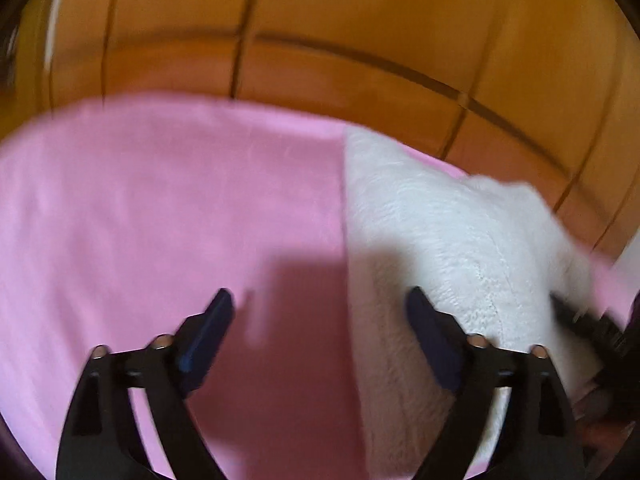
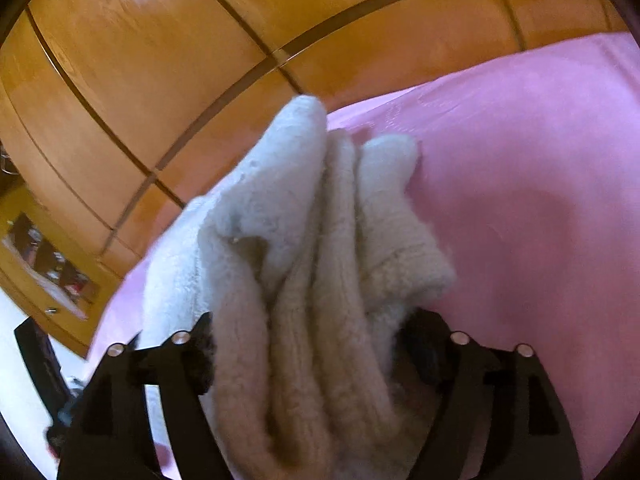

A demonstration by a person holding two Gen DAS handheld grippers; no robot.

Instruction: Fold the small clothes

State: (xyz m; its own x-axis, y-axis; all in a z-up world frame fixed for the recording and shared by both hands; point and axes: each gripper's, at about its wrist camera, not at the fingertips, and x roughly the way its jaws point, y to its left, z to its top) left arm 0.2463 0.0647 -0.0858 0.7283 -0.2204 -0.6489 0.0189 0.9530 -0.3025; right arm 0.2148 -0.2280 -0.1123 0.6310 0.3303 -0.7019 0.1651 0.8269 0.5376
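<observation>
A white fleecy garment (image 1: 444,236) lies on a pink sheet (image 1: 160,208), right of centre in the left wrist view. My left gripper (image 1: 320,312) is open and empty, just above the sheet, with its right finger over the garment's left edge. My right gripper (image 2: 316,352) is shut on a bunched fold of the same garment (image 2: 304,240), which fills the gap between its jaws and hides the fingertips. Part of the right gripper shows at the right edge of the left wrist view (image 1: 592,328).
The pink sheet (image 2: 520,200) covers the work surface. Behind it stands a wooden wardrobe with dark panel lines (image 1: 360,40), also in the right wrist view (image 2: 160,60). A shelf with small items (image 2: 44,264) is at the far left.
</observation>
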